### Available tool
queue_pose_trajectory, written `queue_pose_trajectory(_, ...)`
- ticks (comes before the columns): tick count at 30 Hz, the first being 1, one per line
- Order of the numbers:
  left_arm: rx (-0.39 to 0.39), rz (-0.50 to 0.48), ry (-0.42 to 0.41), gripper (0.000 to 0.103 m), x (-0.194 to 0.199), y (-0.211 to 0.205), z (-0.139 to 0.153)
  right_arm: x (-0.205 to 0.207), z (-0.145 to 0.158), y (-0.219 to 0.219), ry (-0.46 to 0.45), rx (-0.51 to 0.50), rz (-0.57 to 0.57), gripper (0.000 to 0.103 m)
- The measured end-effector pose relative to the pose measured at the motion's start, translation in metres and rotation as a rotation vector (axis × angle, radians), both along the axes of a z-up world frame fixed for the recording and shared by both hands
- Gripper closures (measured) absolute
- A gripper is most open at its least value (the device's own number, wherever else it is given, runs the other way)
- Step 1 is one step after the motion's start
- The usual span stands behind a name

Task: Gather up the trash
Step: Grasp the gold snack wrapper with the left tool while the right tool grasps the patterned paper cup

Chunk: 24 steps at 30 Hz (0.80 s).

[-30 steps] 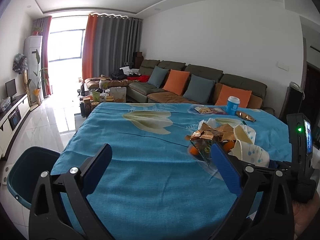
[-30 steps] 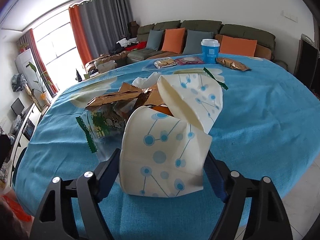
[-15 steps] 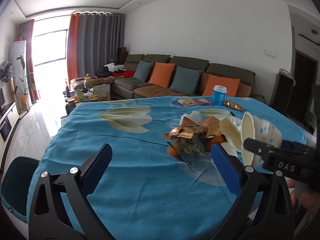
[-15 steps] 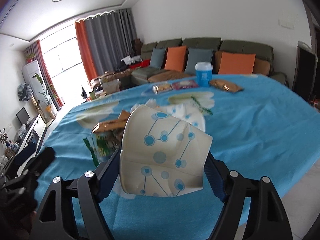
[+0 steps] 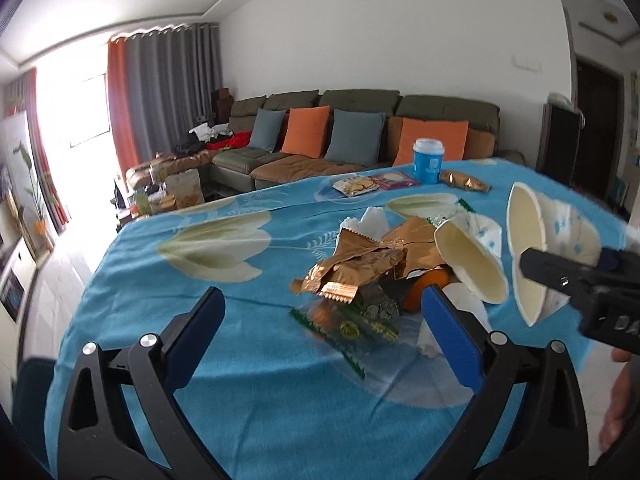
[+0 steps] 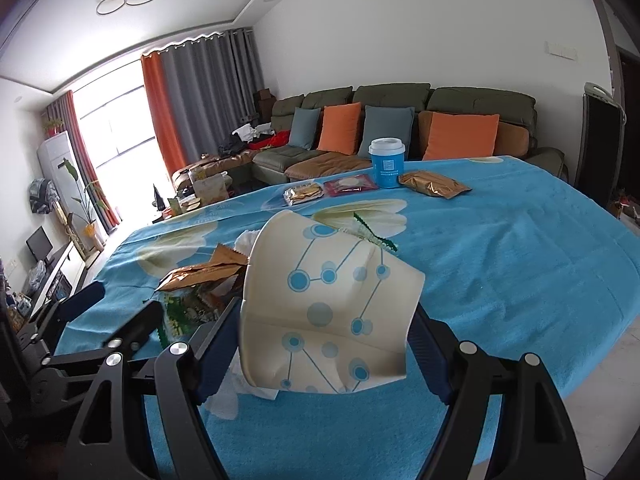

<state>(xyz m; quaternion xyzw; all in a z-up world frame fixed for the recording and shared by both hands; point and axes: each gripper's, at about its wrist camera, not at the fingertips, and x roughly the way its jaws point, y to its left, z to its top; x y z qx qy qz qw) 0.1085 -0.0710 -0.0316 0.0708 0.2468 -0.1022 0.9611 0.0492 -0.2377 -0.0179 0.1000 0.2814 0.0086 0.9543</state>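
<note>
Clearly the right gripper [image 6: 324, 344] clamps a crushed paper cup [image 6: 328, 312] above the bench [image 6: 500, 264]; left gripper [image 5: 320, 320] gapes wide over the gold wrapper [image 5: 352, 272]. Best lower around that wrapper squarely, avoiding the orange [image 5: 426, 286] beneath
</note>
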Motion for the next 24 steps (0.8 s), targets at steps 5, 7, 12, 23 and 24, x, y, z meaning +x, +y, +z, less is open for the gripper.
queue_pose_trajectory(5, 0.075, 0.005, 0.038, 0.037, 0.022, -0.014, -0.008, 0.002, -0.001, -0.004, -0.003, 0.002, -0.01, 0.027)
queue_pose_trajectory(7, 0.093, 0.013, 0.034, 0.042, 0.024, -0.015, -0.009, 0.003, -0.002, -0.006, 0.001, 0.005, -0.013, 0.027)
queue_pose_trajectory(12, 0.153, 0.022, 0.014, 0.051, 0.027, -0.02, -0.009, 0.006, -0.002, -0.003, 0.006, 0.007, -0.011, 0.027)
queue_pose_trajectory(23, 0.151, -0.002, 0.048, 0.083, 0.034, -0.019, -0.013, 0.008, -0.004, -0.004, 0.019, 0.007, -0.008, 0.027)
queue_pose_trajectory(24, 0.147, -0.005, 0.047, 0.086, 0.034, -0.018, -0.013, 0.007, -0.003, -0.003, 0.016, 0.005, -0.006, 0.027)
